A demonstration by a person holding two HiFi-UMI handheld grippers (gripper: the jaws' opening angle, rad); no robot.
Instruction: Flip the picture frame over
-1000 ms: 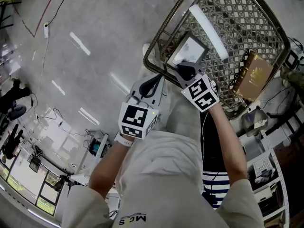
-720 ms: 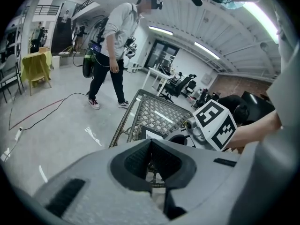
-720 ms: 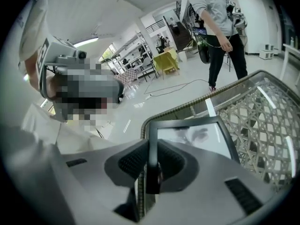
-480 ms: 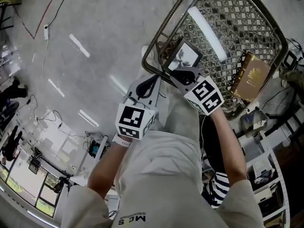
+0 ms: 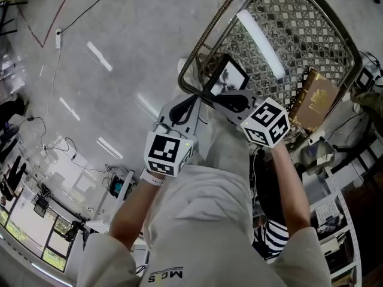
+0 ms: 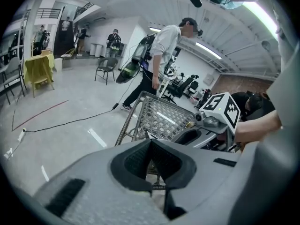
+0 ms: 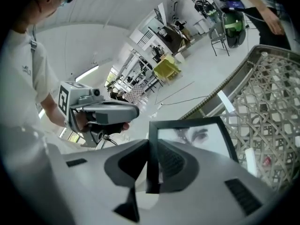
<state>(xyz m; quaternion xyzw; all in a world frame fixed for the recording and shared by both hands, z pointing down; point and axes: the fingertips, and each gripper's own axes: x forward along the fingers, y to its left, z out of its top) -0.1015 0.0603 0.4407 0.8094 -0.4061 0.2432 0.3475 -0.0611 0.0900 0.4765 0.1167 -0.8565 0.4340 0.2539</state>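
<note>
One picture frame point(image 5: 229, 76), higher and steeper than before

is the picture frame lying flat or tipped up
Tipped up: the picture frame tilts steeply over the mesh table, one side clamped in the right tool.

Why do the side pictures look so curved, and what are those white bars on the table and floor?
Both gripper views are fisheye: straight edges like the table rim bow, and corners go black. In the head view, the white bars on the table and glossy floor are lamp reflections; the frame glass is washed pale by glare.
</note>
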